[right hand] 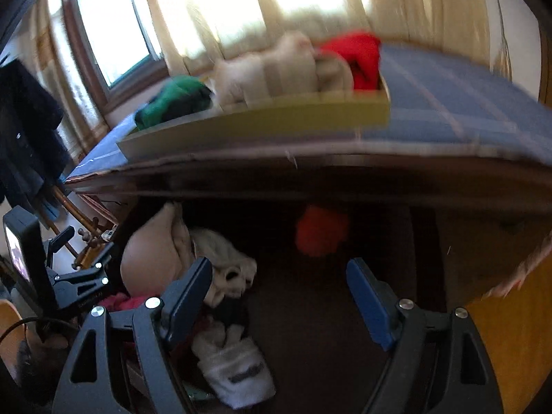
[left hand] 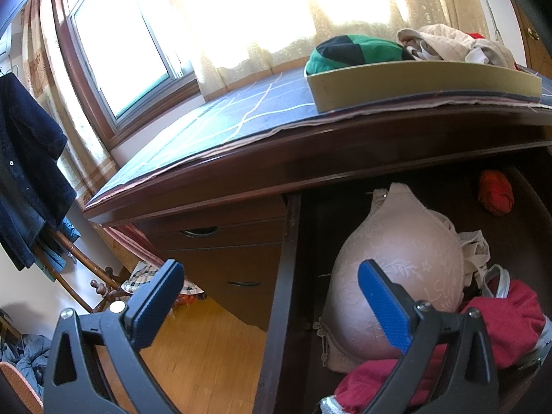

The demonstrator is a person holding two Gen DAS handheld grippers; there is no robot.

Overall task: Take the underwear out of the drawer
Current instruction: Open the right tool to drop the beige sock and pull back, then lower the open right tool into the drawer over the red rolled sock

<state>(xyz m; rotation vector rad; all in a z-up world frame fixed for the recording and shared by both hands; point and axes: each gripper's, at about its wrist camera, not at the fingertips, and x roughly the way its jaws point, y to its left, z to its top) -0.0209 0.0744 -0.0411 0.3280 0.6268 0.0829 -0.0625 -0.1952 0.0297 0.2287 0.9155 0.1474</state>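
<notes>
A dark wooden dresser (left hand: 241, 169) fills both views, its top covered by a blue checked cloth (left hand: 241, 110) on which a shallow yellow-green tray (left hand: 414, 82) is set. In the tray a green and black garment (left hand: 352, 51), a beige bundle (left hand: 448, 45) and a scrap of red fabric are piled; the right wrist view shows the same tray (right hand: 262, 127) blurred, with the green piece (right hand: 172, 100) at its left end and a red piece (right hand: 355, 58) at its right end. Below the top the drawer (left hand: 286, 276) stands pulled out, and the underwear is seen lying inside it. A beige lace bra (left hand: 396, 258) is found at the left of the drawer, just inside the side wall; a dark red garment (left hand: 500, 324) is heaped in front of it and touches it, and a small orange-red roll (left hand: 495, 196) lies apart toward the back. In the right wrist view white garments (right hand: 224, 262) are seen beside the bra (right hand: 151, 255), with another white piece (right hand: 238, 372) nearer the camera and the orange-red roll (right hand: 321, 231) deeper in. The left gripper (left hand: 272, 296) is held with its jaws spread wide, one finger outside the drawer wall over the floor and the other in front of the bra; nothing is clasped. The right gripper (right hand: 279, 296) is likewise released, its jaws wide apart above the dark drawer bottom with nothing between them.
</notes>
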